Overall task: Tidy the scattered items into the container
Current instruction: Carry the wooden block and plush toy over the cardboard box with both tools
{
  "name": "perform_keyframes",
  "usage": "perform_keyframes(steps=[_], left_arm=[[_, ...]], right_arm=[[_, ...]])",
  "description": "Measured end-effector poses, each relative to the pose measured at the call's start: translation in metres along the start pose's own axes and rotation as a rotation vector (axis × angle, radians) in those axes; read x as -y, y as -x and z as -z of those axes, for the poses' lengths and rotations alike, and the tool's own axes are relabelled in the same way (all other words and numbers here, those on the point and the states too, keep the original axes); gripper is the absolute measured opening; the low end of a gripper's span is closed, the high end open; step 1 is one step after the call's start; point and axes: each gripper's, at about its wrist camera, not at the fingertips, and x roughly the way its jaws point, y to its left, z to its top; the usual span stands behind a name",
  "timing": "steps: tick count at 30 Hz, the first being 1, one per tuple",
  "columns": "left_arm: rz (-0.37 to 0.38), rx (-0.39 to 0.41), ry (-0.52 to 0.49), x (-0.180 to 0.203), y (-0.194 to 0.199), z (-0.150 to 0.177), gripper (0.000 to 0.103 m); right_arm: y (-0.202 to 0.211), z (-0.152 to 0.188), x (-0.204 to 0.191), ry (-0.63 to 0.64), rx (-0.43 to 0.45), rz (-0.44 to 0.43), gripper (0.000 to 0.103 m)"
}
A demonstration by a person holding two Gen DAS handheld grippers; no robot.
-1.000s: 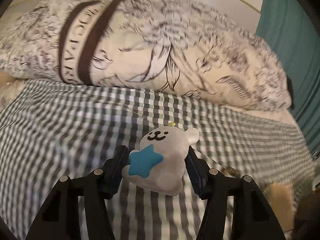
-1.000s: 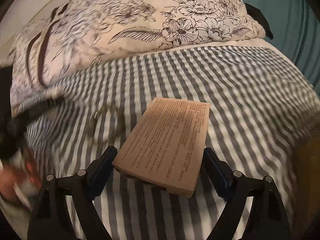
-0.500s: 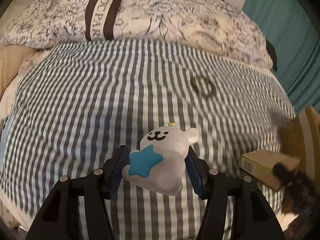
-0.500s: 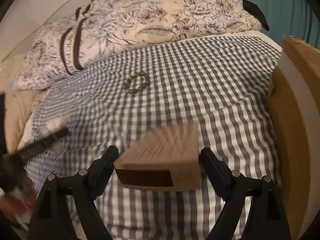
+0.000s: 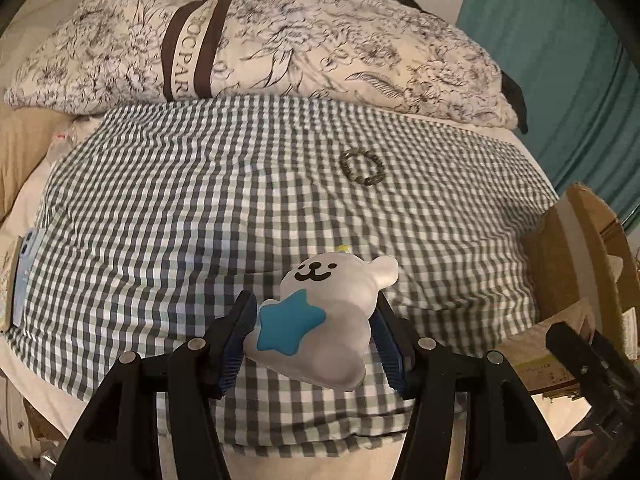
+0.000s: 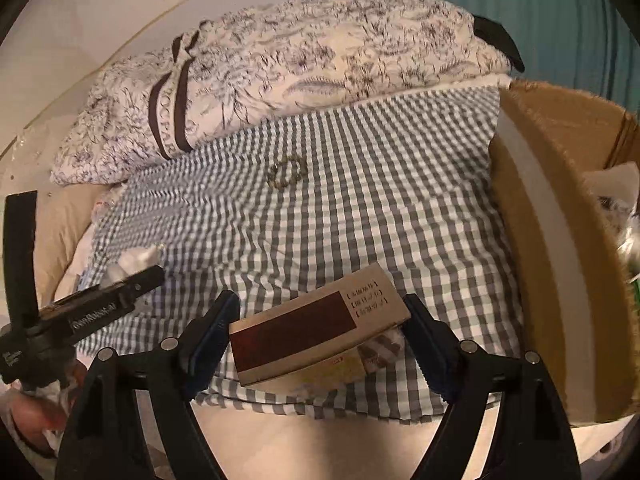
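My left gripper [image 5: 314,312] is shut on a white bear toy [image 5: 336,332] with a blue star, held above the near edge of the checked cloth [image 5: 200,200]. My right gripper [image 6: 320,312] is shut on a tan box [image 6: 316,332] with a dark red panel, its end face turned towards the camera. A brown cardboard container [image 6: 560,200] stands open just right of the right gripper, with paper inside; its wall [image 5: 568,248] also shows in the left wrist view. A bead bracelet [image 5: 362,168] lies loose on the cloth farther back.
A floral duvet [image 5: 260,40] is piled along the far side of the bed. A pale blue phone [image 5: 26,276] lies at the cloth's left edge. A teal curtain [image 5: 560,60] hangs at the right. The left gripper's body [image 6: 100,308] shows low on the right view's left side.
Both grippers have pulled back and up from the duvet towards the bed's near edge. The cardboard container has come into view at the right. The tan box has tipped, showing its end face.
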Motion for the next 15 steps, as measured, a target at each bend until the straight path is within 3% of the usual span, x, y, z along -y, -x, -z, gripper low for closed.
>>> perform_keyframes(steps=[8,13,15], left_arm=[[0.064,0.068,-0.096,0.055,0.039,-0.022,0.058],[0.161,0.103,-0.187,0.120,0.057,-0.035,0.058],[0.197,0.118,-0.225,0.149,0.062,-0.036,0.058]], right_arm=[[0.065,-0.030,0.002,0.015,0.137,-0.026,0.082],[0.115,-0.052,0.024,0.008,0.240,0.027,0.082],[0.137,-0.059,0.041,-0.003,0.281,0.092,0.082]])
